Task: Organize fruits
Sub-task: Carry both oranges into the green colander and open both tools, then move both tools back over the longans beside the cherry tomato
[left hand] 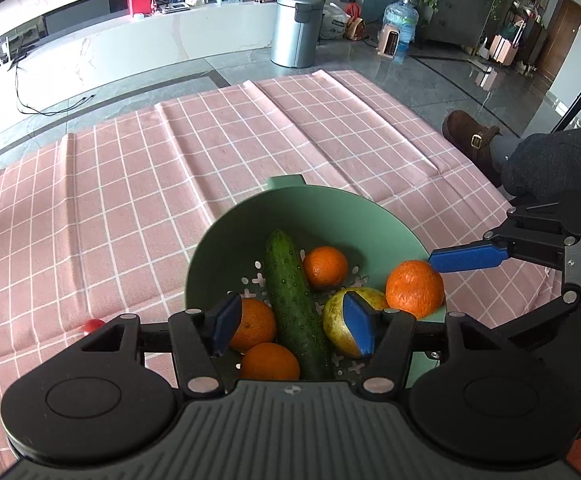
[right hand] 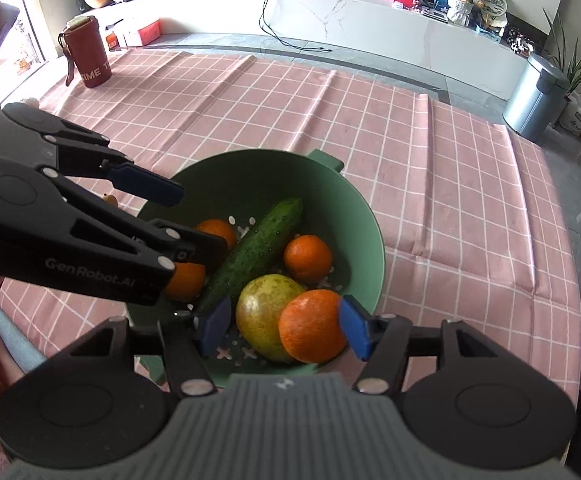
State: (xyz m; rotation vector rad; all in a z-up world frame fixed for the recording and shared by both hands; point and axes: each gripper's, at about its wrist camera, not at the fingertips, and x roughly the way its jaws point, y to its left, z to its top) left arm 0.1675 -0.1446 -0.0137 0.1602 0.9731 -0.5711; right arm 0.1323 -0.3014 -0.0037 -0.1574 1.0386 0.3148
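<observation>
A green perforated bowl (right hand: 366, 248) holds a bumpy cucumber (right hand: 258, 248), a pear (right hand: 262, 312) and dimpled oranges (right hand: 308, 258); the left gripper (left hand: 294, 324) and right gripper (right hand: 286, 328) both gape, gripping nothing.

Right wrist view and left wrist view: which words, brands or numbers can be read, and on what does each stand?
"GenRobot.AI": on the arm of the left gripper, right wrist view.
"TIME T", cut off at the edge: on the red tumbler at the far corner of the checked cloth.
Boxes and packets on the white counter: print too small to read.
Left wrist view: nothing legible.
</observation>
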